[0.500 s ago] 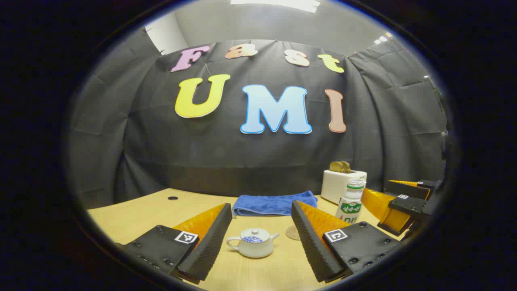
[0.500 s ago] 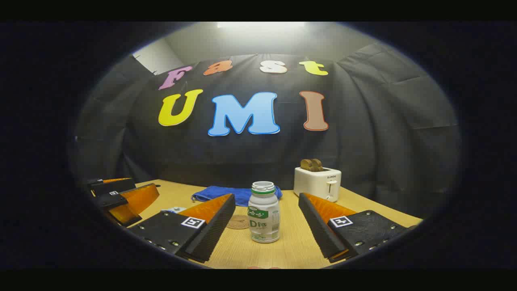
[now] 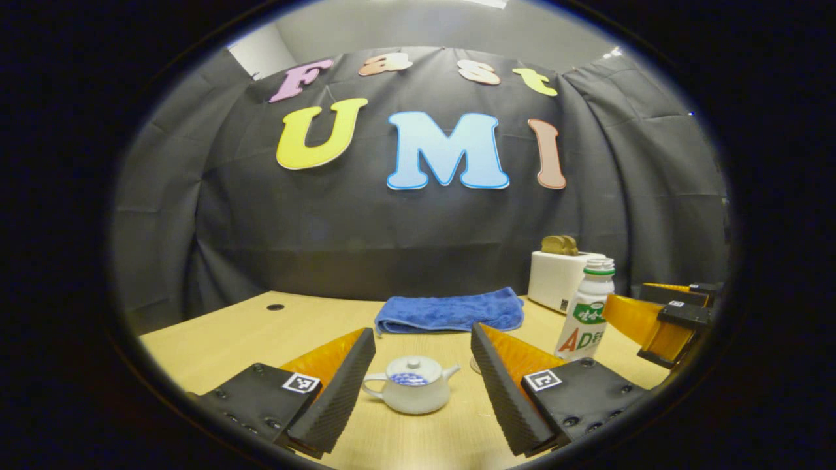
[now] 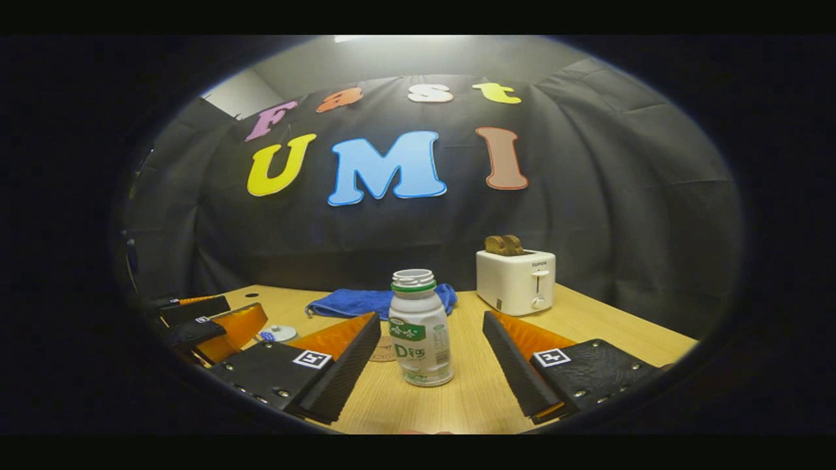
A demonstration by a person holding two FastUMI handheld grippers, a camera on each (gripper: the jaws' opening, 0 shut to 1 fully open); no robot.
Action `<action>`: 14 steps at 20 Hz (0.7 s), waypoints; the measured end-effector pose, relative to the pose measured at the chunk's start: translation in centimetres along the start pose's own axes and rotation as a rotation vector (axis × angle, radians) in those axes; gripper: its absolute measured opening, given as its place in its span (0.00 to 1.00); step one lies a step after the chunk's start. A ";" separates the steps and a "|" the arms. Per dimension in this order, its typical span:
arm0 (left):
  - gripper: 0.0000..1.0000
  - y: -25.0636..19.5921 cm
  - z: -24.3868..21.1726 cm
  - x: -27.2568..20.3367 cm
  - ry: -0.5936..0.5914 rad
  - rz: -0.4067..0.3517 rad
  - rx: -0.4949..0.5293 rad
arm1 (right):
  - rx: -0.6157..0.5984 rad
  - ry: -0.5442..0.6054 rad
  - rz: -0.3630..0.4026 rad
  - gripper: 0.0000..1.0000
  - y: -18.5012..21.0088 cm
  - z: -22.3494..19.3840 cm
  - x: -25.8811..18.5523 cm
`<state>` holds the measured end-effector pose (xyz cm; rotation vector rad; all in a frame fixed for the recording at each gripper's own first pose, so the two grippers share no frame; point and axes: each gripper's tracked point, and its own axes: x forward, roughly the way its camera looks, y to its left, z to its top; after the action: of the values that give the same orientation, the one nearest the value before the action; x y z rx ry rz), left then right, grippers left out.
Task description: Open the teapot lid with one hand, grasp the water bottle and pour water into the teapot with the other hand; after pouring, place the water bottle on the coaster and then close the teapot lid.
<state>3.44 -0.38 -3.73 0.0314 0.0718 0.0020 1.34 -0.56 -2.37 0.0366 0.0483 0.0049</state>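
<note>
Now we see the desk (image 3: 215, 339) carrying both task things. Ahead of our right gripper (image 4: 431, 372), jaws spread wide, the water bottle (image 4: 420, 329) stands upright, centred between them but untouched. Ahead of our left gripper (image 3: 421, 391), jaws equally spread, sits the teapot (image 3: 409, 393), lid (image 3: 411, 369) still on.
</note>
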 end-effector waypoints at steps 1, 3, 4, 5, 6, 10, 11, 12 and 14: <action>0.98 0.0 -0.1 0.2 0.003 0.000 0.002 | -0.002 -0.001 -0.002 0.96 0.0 0.0 0.1; 0.98 0.0 -0.3 0.7 0.005 -0.002 0.005 | -0.005 0.001 0.001 0.96 0.1 -0.2 0.2; 1.00 0.0 -0.3 1.0 0.003 -0.002 0.010 | -0.006 0.004 0.006 0.96 0.2 -0.3 0.3; 0.98 0.1 -0.3 1.2 0.002 0.001 0.017 | -0.008 0.007 0.010 0.96 0.3 -0.4 0.4; 0.97 0.2 -0.5 1.5 0.001 0.001 0.022 | -0.009 0.010 0.013 0.96 0.4 -0.6 0.4; 0.90 0.8 -1.6 3.5 0.026 0.002 0.023 | -0.018 0.006 0.023 0.96 0.7 -0.7 0.4; 0.84 1.0 -1.9 3.9 0.036 0.001 0.018 | -0.023 0.003 0.022 0.96 0.7 -0.8 0.4; 0.86 1.1 -2.3 4.3 0.046 0.001 0.012 | -0.027 -0.001 0.022 0.96 0.7 -0.7 0.4; 0.89 1.3 -3.1 5.0 0.070 0.001 0.005 | -0.032 -0.004 0.024 0.96 0.8 -0.8 0.3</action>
<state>8.22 1.01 -7.10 0.0365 0.1421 0.0042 1.63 0.24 -3.12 0.0056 0.0436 0.0301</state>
